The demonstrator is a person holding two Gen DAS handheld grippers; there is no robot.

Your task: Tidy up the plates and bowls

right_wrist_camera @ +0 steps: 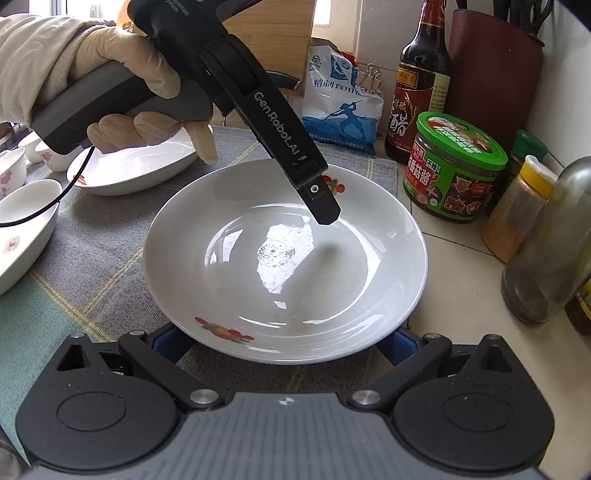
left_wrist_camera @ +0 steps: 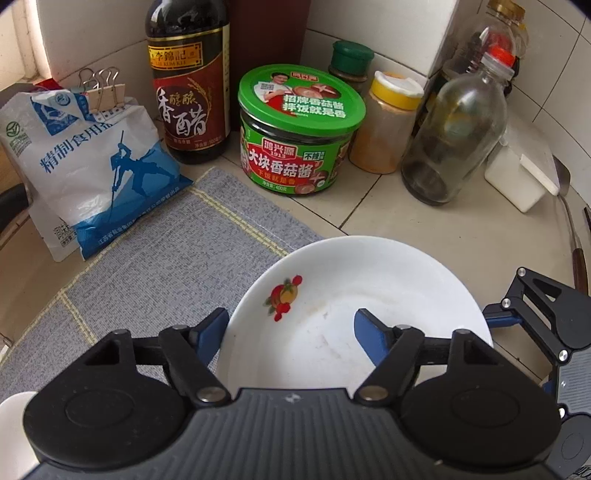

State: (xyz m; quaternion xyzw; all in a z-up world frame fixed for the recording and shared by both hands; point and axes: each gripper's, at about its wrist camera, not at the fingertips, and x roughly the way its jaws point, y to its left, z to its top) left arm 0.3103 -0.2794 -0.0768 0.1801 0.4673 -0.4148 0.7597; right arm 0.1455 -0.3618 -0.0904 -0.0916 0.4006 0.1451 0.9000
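Left tongs [left_wrist_camera: 291, 319], released, straddle the face-up plate's [left_wrist_camera: 369, 280] rim; right tongs [right_wrist_camera: 286, 341] splayed beneath.

A beige tiled tabletop [left_wrist_camera: 424, 225] met white tiled walls [left_wrist_camera: 546, 96] in a corner. A grey woven cloth mat with pale yellow stripes [left_wrist_camera: 155, 266] covered part of it. Daylight came from a window [right_wrist_camera: 325, 11] at the back, glaring off the tiles.

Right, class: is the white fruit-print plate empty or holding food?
Empty: the plate shows only a bare, glossy white inside with faint smudges.
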